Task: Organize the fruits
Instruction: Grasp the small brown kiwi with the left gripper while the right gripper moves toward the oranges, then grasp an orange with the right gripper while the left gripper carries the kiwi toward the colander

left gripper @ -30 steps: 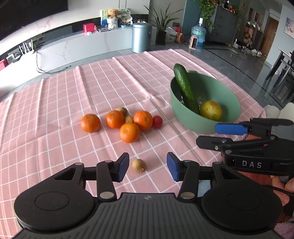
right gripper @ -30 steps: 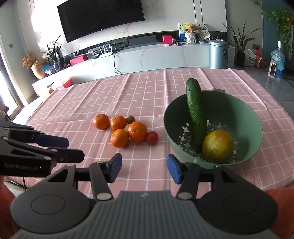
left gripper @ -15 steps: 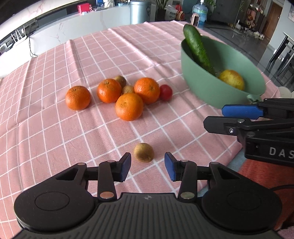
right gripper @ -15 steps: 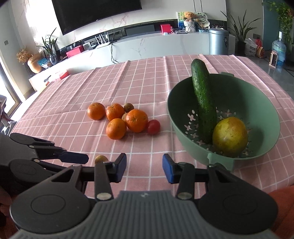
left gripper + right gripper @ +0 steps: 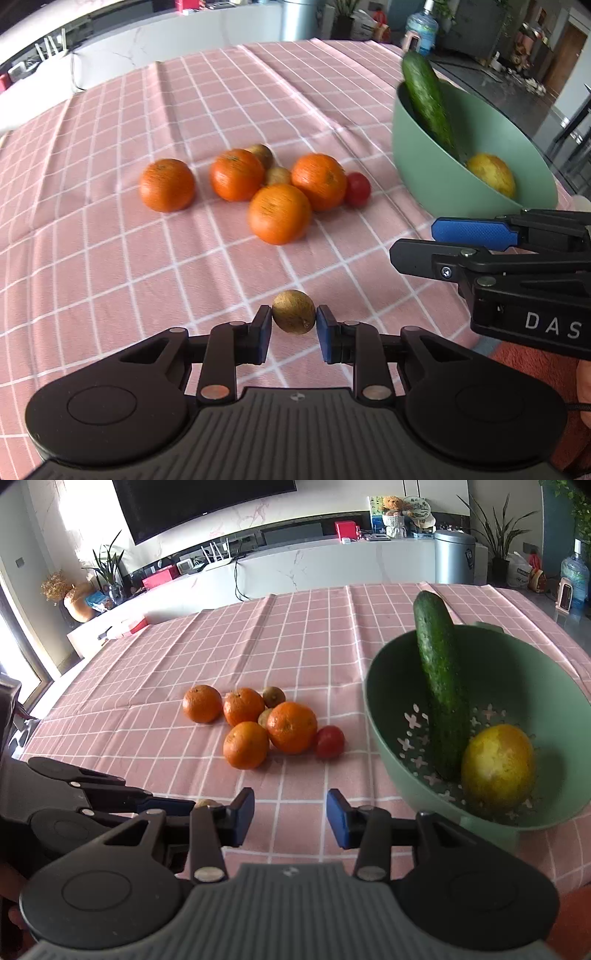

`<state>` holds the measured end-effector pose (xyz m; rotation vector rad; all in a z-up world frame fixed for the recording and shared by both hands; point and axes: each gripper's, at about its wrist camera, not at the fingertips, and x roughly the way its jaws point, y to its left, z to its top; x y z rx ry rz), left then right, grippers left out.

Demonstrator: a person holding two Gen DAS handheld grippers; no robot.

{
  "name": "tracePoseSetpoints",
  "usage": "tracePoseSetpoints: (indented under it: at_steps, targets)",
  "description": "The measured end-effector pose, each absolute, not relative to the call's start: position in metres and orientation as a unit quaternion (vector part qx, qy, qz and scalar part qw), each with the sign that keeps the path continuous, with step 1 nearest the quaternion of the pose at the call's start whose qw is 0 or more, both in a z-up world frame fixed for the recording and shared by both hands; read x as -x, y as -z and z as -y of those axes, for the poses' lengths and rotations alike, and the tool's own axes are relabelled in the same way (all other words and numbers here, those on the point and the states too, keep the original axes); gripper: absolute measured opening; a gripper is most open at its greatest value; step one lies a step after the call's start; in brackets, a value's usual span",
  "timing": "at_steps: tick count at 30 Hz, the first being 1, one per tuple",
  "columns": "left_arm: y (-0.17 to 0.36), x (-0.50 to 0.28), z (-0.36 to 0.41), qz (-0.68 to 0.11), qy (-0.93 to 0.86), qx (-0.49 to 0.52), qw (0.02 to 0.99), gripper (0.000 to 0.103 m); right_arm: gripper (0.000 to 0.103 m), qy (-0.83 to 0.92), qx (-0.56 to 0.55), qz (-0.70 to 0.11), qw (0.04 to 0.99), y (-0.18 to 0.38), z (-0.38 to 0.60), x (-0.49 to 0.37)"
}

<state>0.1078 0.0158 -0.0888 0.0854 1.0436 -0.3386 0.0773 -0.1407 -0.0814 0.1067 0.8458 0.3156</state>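
My left gripper (image 5: pixel 293 325) is shut on a small brown kiwi (image 5: pixel 294 312) near the front of the pink checked tablecloth (image 5: pixel 110 258). The kiwi also peeks out in the right wrist view (image 5: pixel 206 803). Several oranges (image 5: pixel 279 213), two more kiwis (image 5: pixel 277 175) and a cherry tomato (image 5: pixel 357 188) lie in a cluster mid-table. A green colander bowl (image 5: pixel 424 170) at the right holds a cucumber (image 5: pixel 426 99) and a yellow fruit (image 5: pixel 491 173). My right gripper (image 5: pixel 290 814) is open and empty, hovering low in front of the bowl (image 5: pixel 376 716).
The right gripper's fingers (image 5: pixel 476 229) reach in from the right in the left wrist view, just right of the held kiwi. The table's front edge is close below both grippers. A white counter (image 5: pixel 332 561) and bin (image 5: pixel 454 557) stand beyond the table.
My left gripper moved forward and down over the lone kiwi and shut on it. My right gripper edged forward towards the bowl and stays open.
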Motion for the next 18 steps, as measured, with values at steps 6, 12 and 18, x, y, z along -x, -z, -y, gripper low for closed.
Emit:
tracePoseSetpoints:
  at_steps: [6,12,18]
  targets:
    - [0.079,-0.115,-0.048,-0.474,0.079,0.000,0.877,0.029,0.041,-0.167,-0.032,-0.399,0.901,0.084,0.114,-0.091]
    - [0.080,-0.123,-0.070,-0.463,0.046,0.037,0.884,0.029,0.041,-0.164,-0.013,-0.405,0.900,0.093,0.085,-0.106]
    - [0.084,-0.127,-0.078,-0.461,0.042,0.040,0.885,0.029,0.042,-0.141,0.015,-0.399,0.906,0.101,0.064,-0.118]
